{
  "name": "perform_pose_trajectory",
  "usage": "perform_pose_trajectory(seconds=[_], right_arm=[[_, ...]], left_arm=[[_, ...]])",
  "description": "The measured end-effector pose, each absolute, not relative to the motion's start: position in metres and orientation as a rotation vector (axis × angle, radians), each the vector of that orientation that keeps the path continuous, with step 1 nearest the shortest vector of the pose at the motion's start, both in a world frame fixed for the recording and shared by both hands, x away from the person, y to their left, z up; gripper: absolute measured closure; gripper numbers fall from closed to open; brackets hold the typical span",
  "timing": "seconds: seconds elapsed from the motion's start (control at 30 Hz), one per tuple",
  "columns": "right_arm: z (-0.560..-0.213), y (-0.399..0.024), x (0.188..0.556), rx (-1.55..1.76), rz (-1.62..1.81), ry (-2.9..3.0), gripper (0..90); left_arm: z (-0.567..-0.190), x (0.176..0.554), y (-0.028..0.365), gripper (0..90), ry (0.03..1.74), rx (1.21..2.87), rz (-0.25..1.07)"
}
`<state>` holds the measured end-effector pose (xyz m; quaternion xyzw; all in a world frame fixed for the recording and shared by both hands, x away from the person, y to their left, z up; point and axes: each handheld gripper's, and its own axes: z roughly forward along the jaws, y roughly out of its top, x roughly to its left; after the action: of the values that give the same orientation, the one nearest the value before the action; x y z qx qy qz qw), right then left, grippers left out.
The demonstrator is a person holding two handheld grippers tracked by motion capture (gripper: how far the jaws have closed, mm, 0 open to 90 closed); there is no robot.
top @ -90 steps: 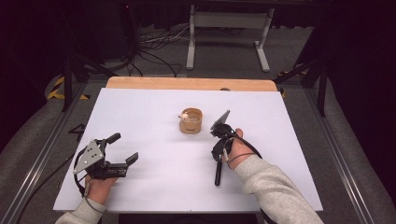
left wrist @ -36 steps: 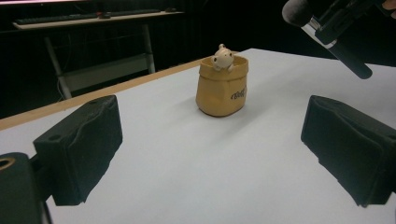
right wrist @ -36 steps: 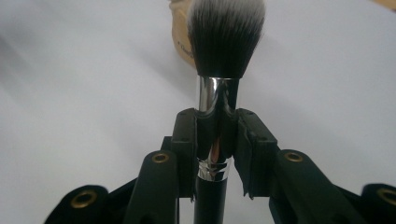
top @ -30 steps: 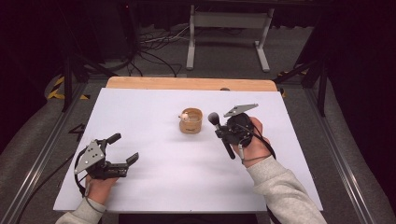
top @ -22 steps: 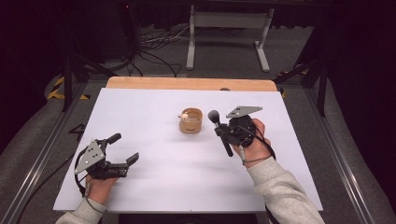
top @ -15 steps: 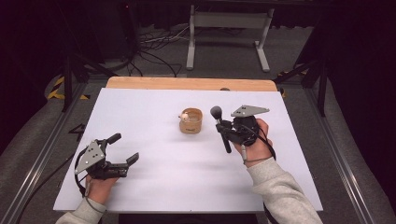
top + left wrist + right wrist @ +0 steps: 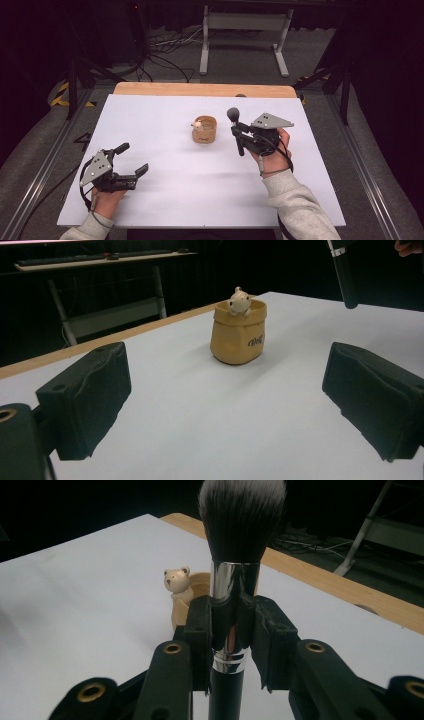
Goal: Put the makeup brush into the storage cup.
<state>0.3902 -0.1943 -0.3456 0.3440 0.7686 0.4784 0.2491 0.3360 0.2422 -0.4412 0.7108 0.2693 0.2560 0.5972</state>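
The white table (image 7: 165, 200) lay before me, its wooden edge at the far side. My left gripper (image 7: 131, 161) rested near the left, jaws spread wide, grasping nothing. My right gripper (image 7: 239, 136) hung right of centre, clamped on the brush (image 7: 235, 555), bristles up. Just left of it stood the cup (image 7: 204, 130), a small bear (image 7: 176, 581) on its rim.

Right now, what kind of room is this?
Probably a lab or recording studio, not a home. A white table stands alone among dark curtains, loose cables trail over the grey floor, and a metal stand waits behind. A person's hands hold the left gripper and the right gripper.
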Motion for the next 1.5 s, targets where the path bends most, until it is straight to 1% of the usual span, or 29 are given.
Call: perform_pose_trajectory(seconds=[0.5,0.87,1.5], right_arm=[[-0.346,-0.191,0.393,0.827,1.419,1.957,71.3],[-0.347,-0.185,0.400,0.806,1.445,1.922,71.3],[-0.334,-0.156,0.432,0.772,1.472,1.912,71.2]], left_arm=[[-0.441,0.336,0.242,5.9,0.624,1.648,0.596],[-0.442,0.336,0.242,5.8,0.624,1.647,0.596],[-0.442,0.336,0.243,5.9,0.627,1.647,0.592]])
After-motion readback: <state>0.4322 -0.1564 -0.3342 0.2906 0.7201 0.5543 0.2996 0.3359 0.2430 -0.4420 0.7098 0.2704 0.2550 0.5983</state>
